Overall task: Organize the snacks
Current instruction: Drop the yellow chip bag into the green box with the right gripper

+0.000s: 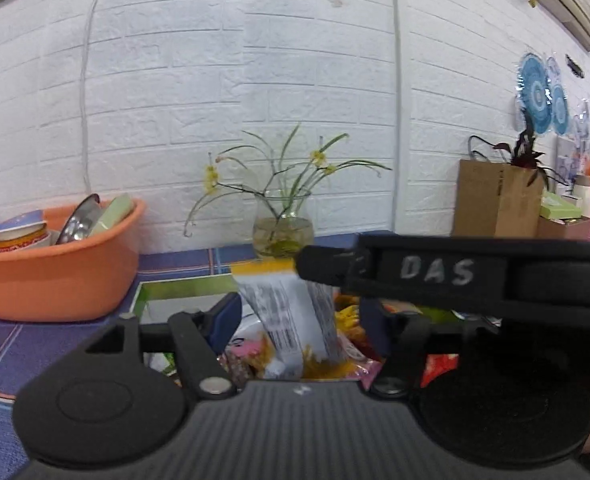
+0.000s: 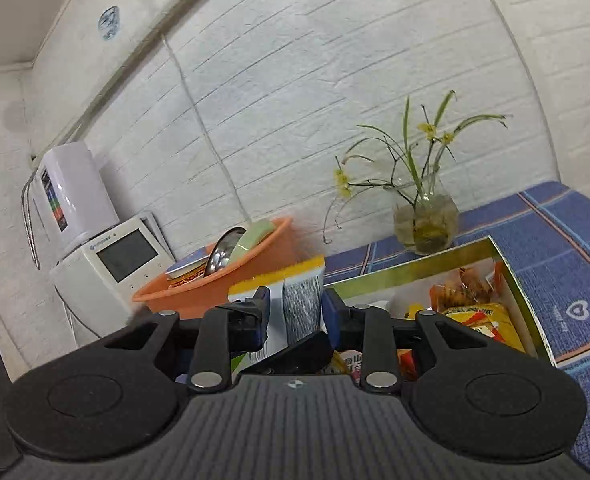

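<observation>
A white snack packet [image 1: 291, 312] with a yellow top edge stands upright between the wide-apart fingers of my left gripper [image 1: 299, 316], whose right pad is clear of it. One black finger [image 1: 327, 268] of my right gripper reaches in from the right at the packet's top. In the right wrist view the packet [image 2: 295, 300] sits between the blue pads of my right gripper [image 2: 295, 312], which lie against both its sides. Below it is a gold-rimmed box [image 2: 415, 268] holding several colourful snack bags [image 2: 479, 312]. The box rim [image 1: 183, 286] also shows behind the left fingers.
An orange basin [image 1: 55, 280] with bowls and a cup stands left of the box, and a glass vase [image 1: 283, 232] with flowers stands at the wall behind it. A brown paper bag [image 1: 495, 200] is far right. A white appliance [image 2: 107, 264] stands beyond the basin. A blue cloth [image 2: 555, 240] covers the table.
</observation>
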The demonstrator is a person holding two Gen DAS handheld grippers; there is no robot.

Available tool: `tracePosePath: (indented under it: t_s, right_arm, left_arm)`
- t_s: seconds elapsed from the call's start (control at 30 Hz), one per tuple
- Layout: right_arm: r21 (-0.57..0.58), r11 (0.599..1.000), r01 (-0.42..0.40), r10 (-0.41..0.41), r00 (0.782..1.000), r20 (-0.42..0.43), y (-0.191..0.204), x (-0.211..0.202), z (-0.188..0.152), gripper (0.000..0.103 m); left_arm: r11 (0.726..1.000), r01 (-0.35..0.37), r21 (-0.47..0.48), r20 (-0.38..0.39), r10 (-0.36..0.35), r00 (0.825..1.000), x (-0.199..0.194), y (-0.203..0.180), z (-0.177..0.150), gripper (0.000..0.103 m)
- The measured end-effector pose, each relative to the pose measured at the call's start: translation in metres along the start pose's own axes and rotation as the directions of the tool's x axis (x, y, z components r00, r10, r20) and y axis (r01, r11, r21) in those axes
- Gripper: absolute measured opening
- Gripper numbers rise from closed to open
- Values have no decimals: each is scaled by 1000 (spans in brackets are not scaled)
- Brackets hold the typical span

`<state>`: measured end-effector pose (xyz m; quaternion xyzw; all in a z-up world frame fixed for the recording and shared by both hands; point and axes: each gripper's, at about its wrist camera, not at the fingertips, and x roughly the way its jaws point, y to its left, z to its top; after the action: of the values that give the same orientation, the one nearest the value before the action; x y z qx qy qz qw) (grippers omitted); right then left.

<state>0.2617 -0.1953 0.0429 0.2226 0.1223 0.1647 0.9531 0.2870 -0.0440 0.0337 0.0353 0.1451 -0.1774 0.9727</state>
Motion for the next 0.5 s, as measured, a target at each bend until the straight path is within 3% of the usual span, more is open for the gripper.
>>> tracePosePath:
  t_s: [0.07,0.17,0.27,0.37,0.5]
  right_arm:
    - [70,997,17,-18,1000,17,-10,-5,3,97]
    - [69,997,35,-36,999,15,-13,-10,10,98]
    - [-24,996,86,-86,996,14,-1,-16,12,98]
    - [-105,980,170,-167,985,38,14,-20,12,102]
    - [-185,948,259,-244,964,102,28,-35,11,103]
  left_arm:
    - [999,-52,-8,4,52,999,3,4,-2,75]
    - [996,-82,-29,-21,81,996,2,12,-5,80]
    - [990,-139,-21,-7,139,990,-11,15,-8,103]
    - [984,-180,4,1,180,984,-29,15,-11,103]
    - [972,-235,-16,-59,234,971,-58,20,-13,103]
